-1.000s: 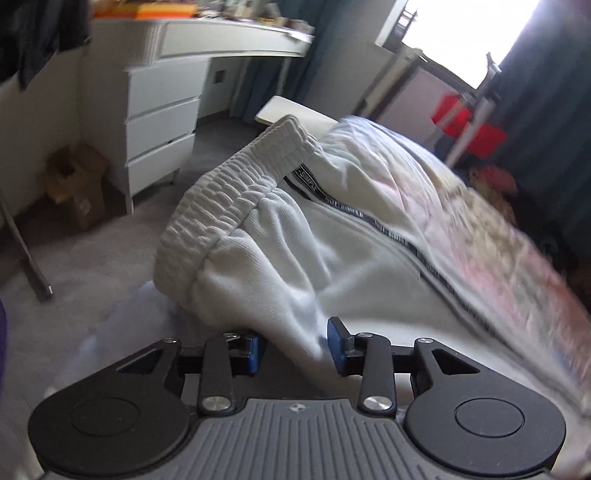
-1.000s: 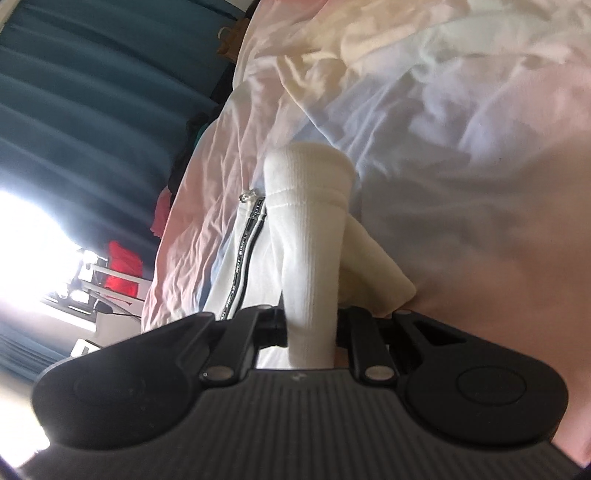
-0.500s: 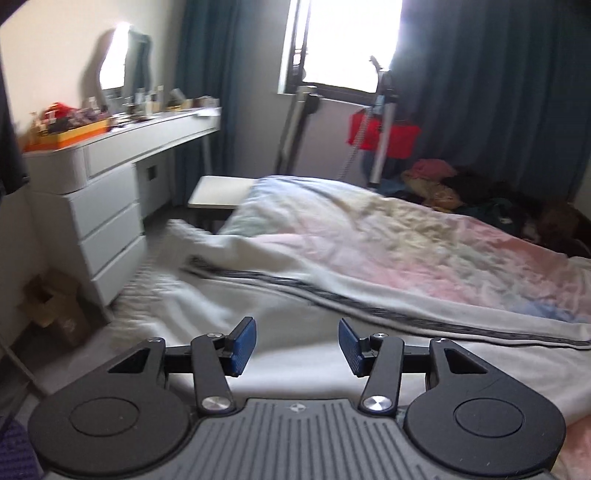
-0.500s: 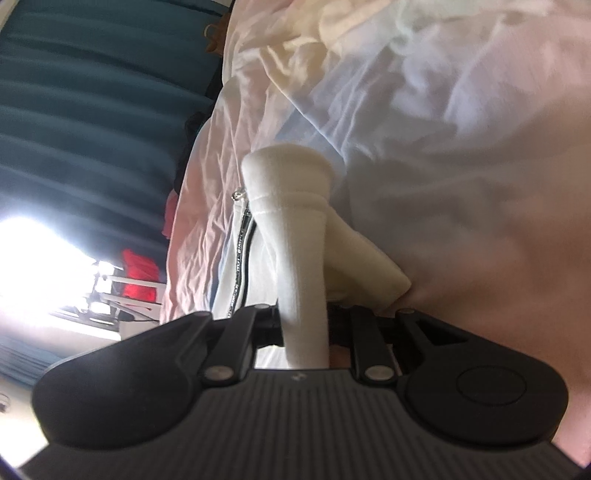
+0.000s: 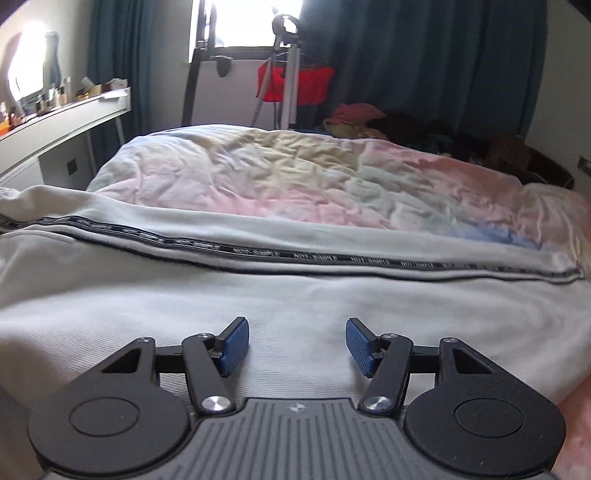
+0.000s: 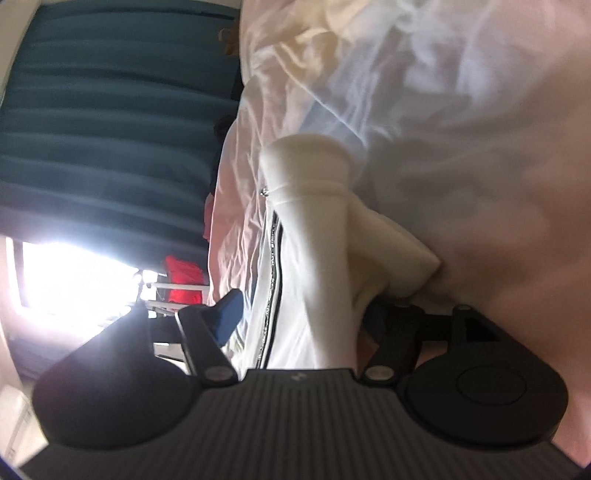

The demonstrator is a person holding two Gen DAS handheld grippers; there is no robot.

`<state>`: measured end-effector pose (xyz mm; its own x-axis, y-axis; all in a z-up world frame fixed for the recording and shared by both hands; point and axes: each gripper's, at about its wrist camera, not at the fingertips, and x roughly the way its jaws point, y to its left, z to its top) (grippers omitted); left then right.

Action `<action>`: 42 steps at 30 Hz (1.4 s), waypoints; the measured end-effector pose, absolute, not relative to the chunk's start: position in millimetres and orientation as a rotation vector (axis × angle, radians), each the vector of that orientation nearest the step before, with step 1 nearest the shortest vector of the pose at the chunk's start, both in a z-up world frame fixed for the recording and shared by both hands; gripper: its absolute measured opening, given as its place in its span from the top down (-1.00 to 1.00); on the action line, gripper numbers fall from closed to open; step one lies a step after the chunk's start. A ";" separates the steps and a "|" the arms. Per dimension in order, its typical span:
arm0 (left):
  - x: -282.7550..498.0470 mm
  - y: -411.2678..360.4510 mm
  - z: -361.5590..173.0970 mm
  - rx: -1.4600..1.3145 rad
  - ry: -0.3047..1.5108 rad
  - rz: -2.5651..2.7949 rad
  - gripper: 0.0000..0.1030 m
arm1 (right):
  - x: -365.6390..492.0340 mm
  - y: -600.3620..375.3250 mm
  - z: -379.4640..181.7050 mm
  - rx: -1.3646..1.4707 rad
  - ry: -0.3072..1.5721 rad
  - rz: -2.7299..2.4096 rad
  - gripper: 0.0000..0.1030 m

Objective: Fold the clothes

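A home bedroom: a bed with a rumpled pastel duvet (image 5: 295, 177) fills the middle, a white dressing table (image 5: 55, 122) crowded with bottles stands at ten o'clock, dark teal curtains (image 5: 424, 55) flank the twelve o'clock window (image 5: 251, 22).

The gap between the blue pads (image 5: 233, 345) of the left gripper (image 5: 295, 345) is unoccupied, with only flat white trousers (image 5: 295, 295) seen beneath it. Beyond the black stripe (image 5: 314, 258), a wide stretch of rumpled bedspread (image 5: 314, 177) is left free. The far edge is blocked by a clothes heap (image 5: 388, 122) and a stand (image 5: 290, 74), the left side by a desk (image 5: 62, 114). The spread jaws of the right gripper (image 6: 306, 314) are crowded by a trouser cuff (image 6: 314, 229) that is pressed against the bedspread (image 6: 461, 110)
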<state>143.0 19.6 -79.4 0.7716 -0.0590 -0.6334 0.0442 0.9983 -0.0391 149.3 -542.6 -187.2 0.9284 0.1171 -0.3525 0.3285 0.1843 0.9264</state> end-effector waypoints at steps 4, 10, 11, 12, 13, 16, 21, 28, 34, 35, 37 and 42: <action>143.0 15.3 -94.5 0.020 0.710 -0.061 -0.23 | 160.8 -544.9 -191.2 1.323 0.373 -0.152 -0.36; 138.7 4.9 -105.6 0.063 0.701 -0.042 -0.23 | 189.2 -541.5 -183.7 1.196 0.378 -0.186 -0.37; 138.4 3.0 -105.7 0.073 0.699 -0.042 -0.23 | 193.6 -539.4 -181.9 1.180 0.375 -0.198 -0.37; 138.4 1.8 -106.1 0.078 0.697 -0.043 -0.23 | 196.6 -537.3 -180.4 1.168 0.372 -0.211 -0.38; 138.8 2.0 -106.2 0.077 0.698 -0.044 -0.23 | 198.8 -535.1 -178.9 1.157 0.370 -0.224 -0.38; 140.3 4.2 -106.0 0.065 0.700 -0.049 -0.23 | 202.4 -527.2 -170.8 1.084 0.389 -0.269 0.14; 139.5 6.4 -102.3 0.049 0.697 -0.048 -0.23 | 202.3 -504.9 -133.5 0.876 0.362 -0.319 0.67; 139.9 15.7 -88.8 -0.004 0.682 -0.040 -0.23 | 206.5 -413.2 -61.9 0.415 0.233 -0.269 0.69; 131.1 30.2 -65.2 -0.055 0.572 -0.010 -0.27 | 192.1 -308.3 -29.5 0.052 0.111 -0.150 0.69; 129.8 32.0 -62.3 -0.059 0.561 -0.006 -0.28 | 190.5 -291.1 -30.3 0.003 0.103 -0.119 0.69; 127.1 35.7 -56.7 -0.066 0.539 0.003 -0.32 | 188.1 -256.8 -35.3 -0.088 0.097 -0.054 0.69; 120.4 44.8 -42.4 -0.084 0.485 0.026 -0.37 | 181.7 -180.4 -85.2 -0.290 0.198 0.148 0.69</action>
<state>120.4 44.8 -42.4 0.8843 0.0051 -0.4670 -0.0452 0.9962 -0.0747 181.7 -180.4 -85.2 0.9697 0.1164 -0.2148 -0.1733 0.9475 -0.2686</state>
